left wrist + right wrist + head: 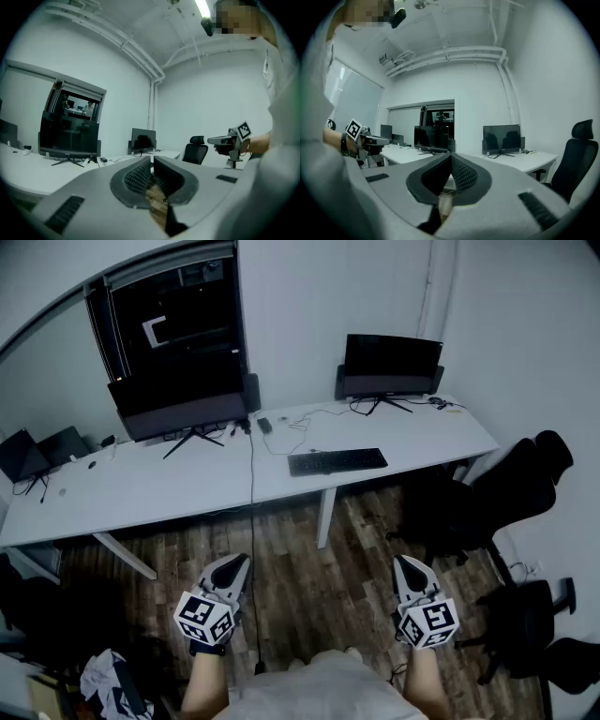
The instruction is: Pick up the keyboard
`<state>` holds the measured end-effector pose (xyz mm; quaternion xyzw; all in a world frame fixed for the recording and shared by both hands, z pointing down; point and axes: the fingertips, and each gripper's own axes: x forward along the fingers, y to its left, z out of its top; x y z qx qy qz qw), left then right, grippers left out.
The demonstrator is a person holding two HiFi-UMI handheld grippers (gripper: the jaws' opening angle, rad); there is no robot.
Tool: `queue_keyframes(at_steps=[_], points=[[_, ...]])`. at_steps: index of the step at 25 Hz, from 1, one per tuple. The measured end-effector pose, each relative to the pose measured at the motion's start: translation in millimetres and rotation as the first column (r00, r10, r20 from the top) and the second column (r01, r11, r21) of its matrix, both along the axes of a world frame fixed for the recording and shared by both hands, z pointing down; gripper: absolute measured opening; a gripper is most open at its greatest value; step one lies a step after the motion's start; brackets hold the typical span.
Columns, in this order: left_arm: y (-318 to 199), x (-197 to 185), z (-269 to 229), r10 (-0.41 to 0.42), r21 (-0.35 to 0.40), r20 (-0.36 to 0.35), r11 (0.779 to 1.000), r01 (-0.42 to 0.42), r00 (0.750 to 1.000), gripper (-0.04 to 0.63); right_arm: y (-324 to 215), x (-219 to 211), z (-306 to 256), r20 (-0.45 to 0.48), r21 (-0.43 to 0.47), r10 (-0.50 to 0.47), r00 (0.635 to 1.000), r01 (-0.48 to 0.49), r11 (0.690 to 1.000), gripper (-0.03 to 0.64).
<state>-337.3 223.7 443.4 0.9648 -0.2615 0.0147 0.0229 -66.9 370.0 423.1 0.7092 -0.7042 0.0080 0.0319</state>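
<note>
A black keyboard (pixel 337 461) lies on the long white desk (pixel 169 479), in front of the right monitor (pixel 392 364). Both grippers hang well short of the desk, over the wood floor. My left gripper (pixel 243 562) is shut, jaws together with nothing between them. My right gripper (pixel 400 562) is likewise shut and empty. In the left gripper view the left gripper's tips (pixel 152 159) meet, and the right gripper (pixel 216 139) shows at the right. In the right gripper view that gripper's tips (pixel 450 157) touch, with the left gripper (pixel 386 139) at the left. The keyboard is hidden in both gripper views.
A larger monitor (pixel 183 409) stands at the desk's middle, with a laptop (pixel 23 457) at the far left. Cables (pixel 300 427) trail across the desk and down to the floor. Black office chairs (pixel 506 488) crowd the right side. A bundle of cloth (pixel 108 681) lies at the lower left.
</note>
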Motion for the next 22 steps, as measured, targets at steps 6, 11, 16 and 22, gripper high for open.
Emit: queue_keyframes(at_steps=[6, 11, 16, 22], points=[[-3, -4, -10, -0.009, -0.005, -0.010, 1.000, 0.009, 1.000, 0.020, -4, -3, -1, -0.003, 0.001, -0.004, 1.000, 0.004, 1.000, 0.000], [-5, -4, -3, -0.002, -0.012, -0.007, 1.000, 0.002, 1.000, 0.021, -4, -4, 4, 0.004, -0.004, -0.009, 1.000, 0.009, 1.000, 0.000], [-8, -1, -1, 0.007, -0.018, -0.015, 1.000, -0.008, 1.000, 0.021, -6, 0, 4, 0.069, 0.014, -0.018, 0.997, 0.017, 1.000, 0.002], [-16, -6, 4, 0.008, -0.030, -0.016, 1.000, -0.009, 1.000, 0.021, -10, -3, 22, 0.075, -0.041, -0.014, 0.997, 0.017, 0.999, 0.003]])
